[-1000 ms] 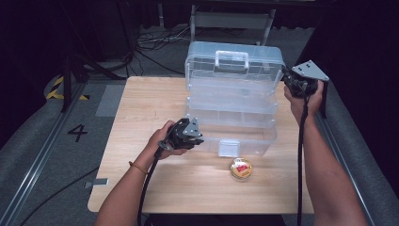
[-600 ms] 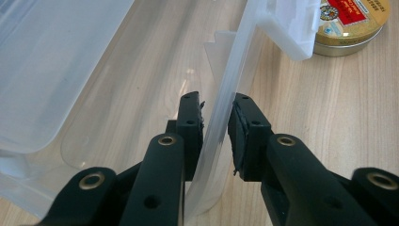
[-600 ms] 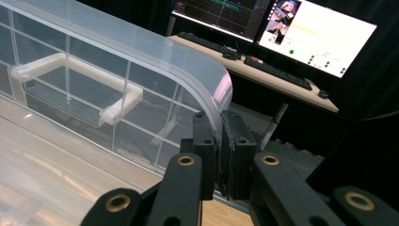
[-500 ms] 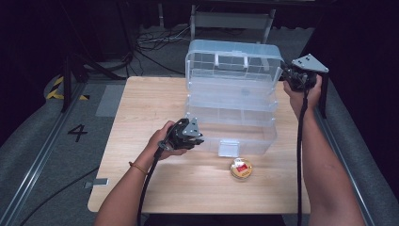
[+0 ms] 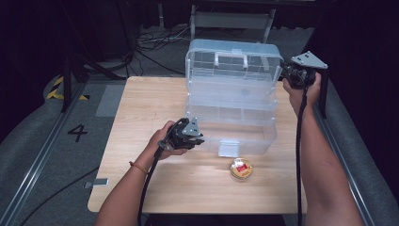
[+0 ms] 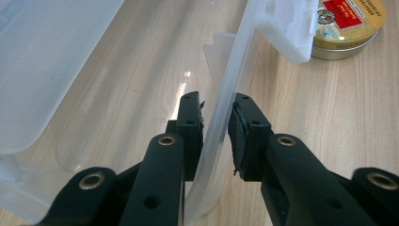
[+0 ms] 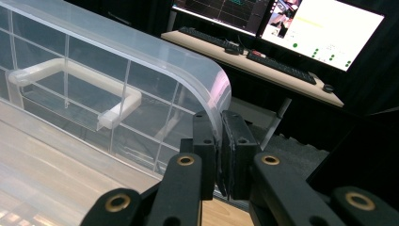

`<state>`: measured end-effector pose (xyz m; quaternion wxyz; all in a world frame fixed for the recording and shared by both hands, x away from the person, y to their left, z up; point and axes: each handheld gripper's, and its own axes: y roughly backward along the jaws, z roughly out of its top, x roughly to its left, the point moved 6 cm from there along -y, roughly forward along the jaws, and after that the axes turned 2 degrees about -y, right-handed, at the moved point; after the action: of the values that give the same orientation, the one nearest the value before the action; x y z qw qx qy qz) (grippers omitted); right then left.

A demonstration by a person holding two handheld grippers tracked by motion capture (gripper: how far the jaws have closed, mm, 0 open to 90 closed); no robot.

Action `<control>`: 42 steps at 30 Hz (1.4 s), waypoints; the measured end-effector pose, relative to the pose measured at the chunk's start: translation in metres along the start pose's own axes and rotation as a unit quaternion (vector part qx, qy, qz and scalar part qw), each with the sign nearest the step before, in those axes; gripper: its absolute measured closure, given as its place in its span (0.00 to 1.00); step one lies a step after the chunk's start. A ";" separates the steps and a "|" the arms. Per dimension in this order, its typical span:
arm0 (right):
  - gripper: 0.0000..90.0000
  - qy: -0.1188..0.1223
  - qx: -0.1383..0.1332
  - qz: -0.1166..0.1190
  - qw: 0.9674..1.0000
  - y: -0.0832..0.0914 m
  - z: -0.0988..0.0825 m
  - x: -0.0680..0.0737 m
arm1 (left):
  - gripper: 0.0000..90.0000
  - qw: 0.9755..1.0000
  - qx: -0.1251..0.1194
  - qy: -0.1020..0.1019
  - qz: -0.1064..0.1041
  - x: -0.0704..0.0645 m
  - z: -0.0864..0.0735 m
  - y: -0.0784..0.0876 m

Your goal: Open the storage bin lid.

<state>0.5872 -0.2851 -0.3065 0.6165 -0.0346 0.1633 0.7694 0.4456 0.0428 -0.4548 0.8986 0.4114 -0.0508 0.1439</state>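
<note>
Over the last second the lid of the clear plastic tiered storage box has swung further open toward twelve o'clock, so the opening looks nearly finished. The right gripper pinches the lid's rim at three o'clock. The left gripper clamps the base wall at seven o'clock, steadying the box on the wooden table.
</note>
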 end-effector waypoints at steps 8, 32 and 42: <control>0.95 -0.003 0.004 0.000 1.000 -0.008 0.001 -0.002 | 0.84 1.000 -0.002 0.000 0.004 -0.001 0.000 0.000; 0.95 -0.011 0.036 0.026 0.999 -0.051 0.005 0.005 | 0.85 1.000 -0.001 0.003 -0.001 -0.006 -0.014 0.014; 0.95 -0.016 0.050 0.037 0.998 -0.067 0.005 0.010 | 0.85 1.000 -0.006 0.015 -0.007 -0.007 -0.019 0.017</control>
<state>0.6498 -0.2618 -0.3183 0.5909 0.0146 0.1932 0.7832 0.4328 0.0662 -0.4562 0.9027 0.4040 -0.0351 0.1440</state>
